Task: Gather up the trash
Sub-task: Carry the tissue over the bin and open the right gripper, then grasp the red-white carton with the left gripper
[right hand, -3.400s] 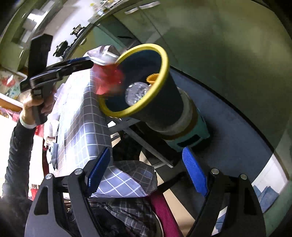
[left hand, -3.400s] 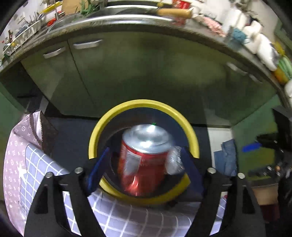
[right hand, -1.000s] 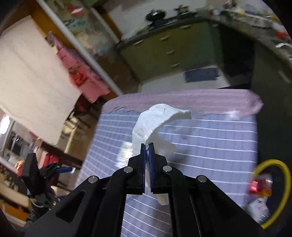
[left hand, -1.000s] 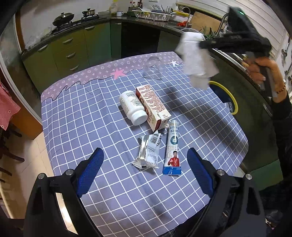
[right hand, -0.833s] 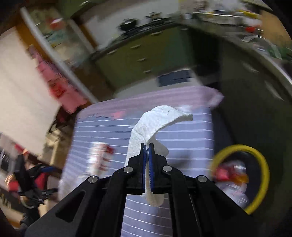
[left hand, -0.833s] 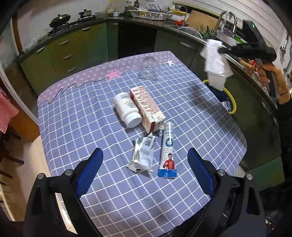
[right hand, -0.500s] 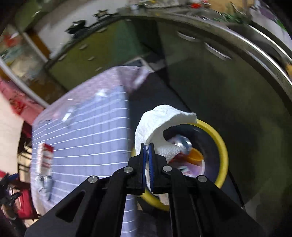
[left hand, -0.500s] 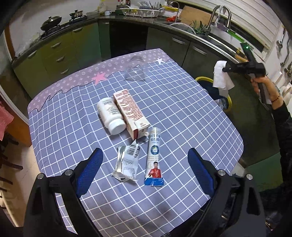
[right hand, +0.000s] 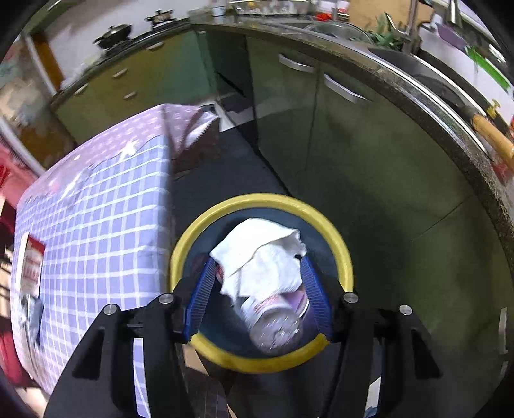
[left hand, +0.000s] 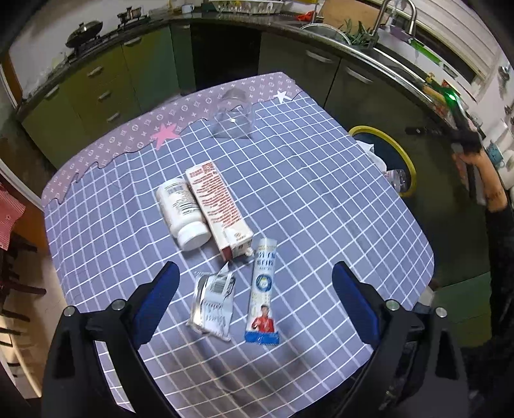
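In the right wrist view my right gripper (right hand: 257,262) hangs over the yellow-rimmed bin (right hand: 263,199). Its jaws are opening, and a white paper towel (right hand: 260,254) lies loose between them, on top of a plastic bottle (right hand: 276,324) inside the bin. My left gripper (left hand: 255,273) is open above the checked table (left hand: 321,199) with nothing in it. Below it lie a silver wrapper (left hand: 212,302), a long sachet (left hand: 263,292), a red-and-white carton (left hand: 218,209) and a white pill bottle (left hand: 183,212). A clear plastic cup (left hand: 233,117) stands at the far edge.
The bin (left hand: 401,154) stands on the floor between the table's right edge and green kitchen cabinets (right hand: 353,144). A person's hand (left hand: 475,167) holds the right gripper (left hand: 412,131) above it. A worktop with a sink (left hand: 327,30) runs along the back and right.
The right gripper swung from above the table to over the bin and sank; its jaws parted and let the paper towel go. The left gripper drifted over the table, still open.
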The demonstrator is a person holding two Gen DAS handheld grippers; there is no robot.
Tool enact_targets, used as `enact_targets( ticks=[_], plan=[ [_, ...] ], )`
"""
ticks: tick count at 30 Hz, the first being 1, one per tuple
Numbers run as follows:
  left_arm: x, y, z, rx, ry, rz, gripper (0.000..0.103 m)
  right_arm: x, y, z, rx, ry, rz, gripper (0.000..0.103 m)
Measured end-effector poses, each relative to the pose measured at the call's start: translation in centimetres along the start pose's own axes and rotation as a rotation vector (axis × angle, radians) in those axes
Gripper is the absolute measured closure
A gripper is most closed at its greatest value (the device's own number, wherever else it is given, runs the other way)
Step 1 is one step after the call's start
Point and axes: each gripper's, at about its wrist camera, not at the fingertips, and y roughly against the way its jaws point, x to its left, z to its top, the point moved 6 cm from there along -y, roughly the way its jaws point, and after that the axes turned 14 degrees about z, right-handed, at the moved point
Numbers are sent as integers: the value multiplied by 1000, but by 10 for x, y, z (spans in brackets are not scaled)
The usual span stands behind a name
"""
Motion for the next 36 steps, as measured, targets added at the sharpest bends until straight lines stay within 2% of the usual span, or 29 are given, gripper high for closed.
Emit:
enact_targets(
  ticks=[3, 8, 17, 20, 25, 29, 32, 36],
  plan=[
    [-5, -13, 12, 41, 7, -18, 12, 21, 3, -16, 13, 32, 34, 47],
    [-2, -44, 29, 128, 46, 18, 12, 38, 0, -34, 32, 55, 74, 47],
    [2, -85, 43, 240, 102, 7, 13, 45, -9, -48, 51, 64, 119, 43],
    [2, -94, 45, 257, 101, 29, 17, 46, -14, -50, 59, 64, 132, 43],
    [0, -107, 43, 298, 107, 38, 31, 50, -22, -53, 75, 67, 149, 43],
    [-2, -115, 43, 318, 99, 53, 35, 53, -27, -56, 87, 71, 157, 42],
    [-1, -121, 44, 331, 98, 64, 43, 56, -29, -58, 93, 75, 162, 42],
    [-1, -131, 43, 353, 95, 72, 63, 57, -30, -61, 98, 75, 166, 42]
  ],
)
